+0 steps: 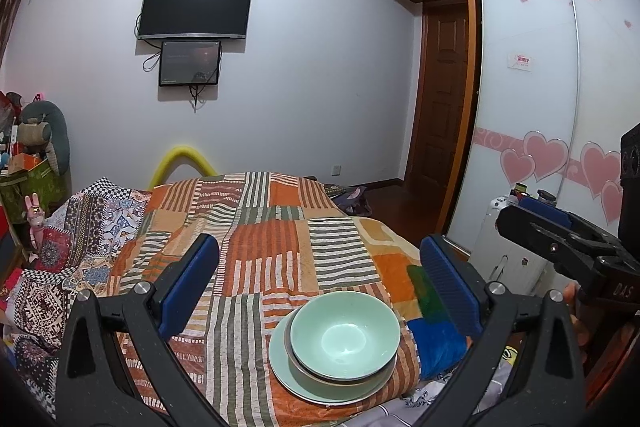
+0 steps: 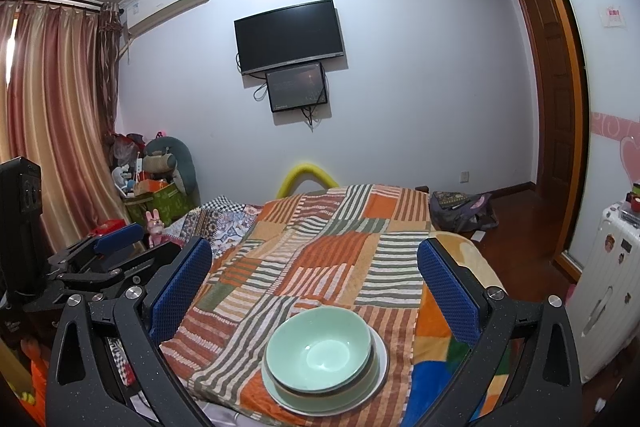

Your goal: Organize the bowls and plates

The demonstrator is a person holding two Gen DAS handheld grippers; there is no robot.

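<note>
1. Left wrist view: striped patchwork bedspread point(image 1: 256, 227) fills the middle of the frame; the dish stack sits on it at lower centre, near the bottom edge.
2. Stack, bottom up: pale green plate point(image 1: 288, 379), a shallower dark-rimmed dish point(image 1: 320, 377) nested on it, then a pale green bowl point(image 1: 345, 331) on top. Bowl is upright, with nothing inside, glossy with a light reflection at the bottom.
3. Bowl sits off-centre on the plate, shifted toward the right of the frame; more plate rim shows on the left.
4. Left gripper point(image 1: 320, 291): blue-padded fingers spread wide, holding nothing, one on each side of the stack in the frame and clear of it.
5. Right gripper point(image 2: 316, 291): fingers also wide apart and holding nothing, framing the same stack at lower centre of the right wrist view.
6. Right wrist view: bowl point(image 2: 318, 341) offset toward frame left, plate rim point(image 2: 382, 359) exposed on the right.
7. Each gripper shows at the edge of the other's view, beside the bed.
</note>
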